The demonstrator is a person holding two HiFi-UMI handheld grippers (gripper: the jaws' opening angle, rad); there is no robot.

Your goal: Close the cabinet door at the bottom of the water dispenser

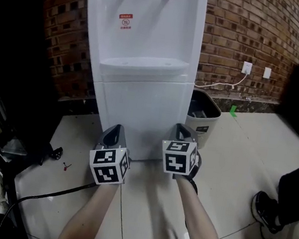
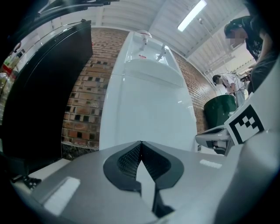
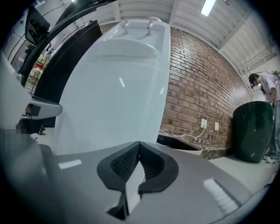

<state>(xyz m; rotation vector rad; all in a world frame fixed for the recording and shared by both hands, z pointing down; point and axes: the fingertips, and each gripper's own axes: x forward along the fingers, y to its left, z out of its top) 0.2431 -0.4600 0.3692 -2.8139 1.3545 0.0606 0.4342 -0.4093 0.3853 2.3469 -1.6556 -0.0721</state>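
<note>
The white water dispenser (image 1: pixel 142 45) stands against the brick wall. Its bottom cabinet door (image 1: pixel 139 112) lies flush with the body, closed. My left gripper (image 1: pixel 117 130) points level at the door's lower left, tips close to the panel; its jaws are shut with nothing between them. My right gripper (image 1: pixel 183 130) points at the door's lower right edge, also shut and empty. In the left gripper view the door (image 2: pixel 146 118) fills the middle above the left gripper (image 2: pixel 141 142). The right gripper view shows the door (image 3: pixel 118 109) just ahead of the right gripper (image 3: pixel 139 143).
A dark waste bin (image 1: pixel 203 115) stands right of the dispenser. A white cable (image 1: pixel 218 86) runs to a wall socket (image 1: pixel 246 67). A black cabinet (image 1: pixel 19 35) is on the left, with cables (image 1: pixel 37 197) on the tiled floor. A person's shoe (image 1: pixel 265 209) is at right.
</note>
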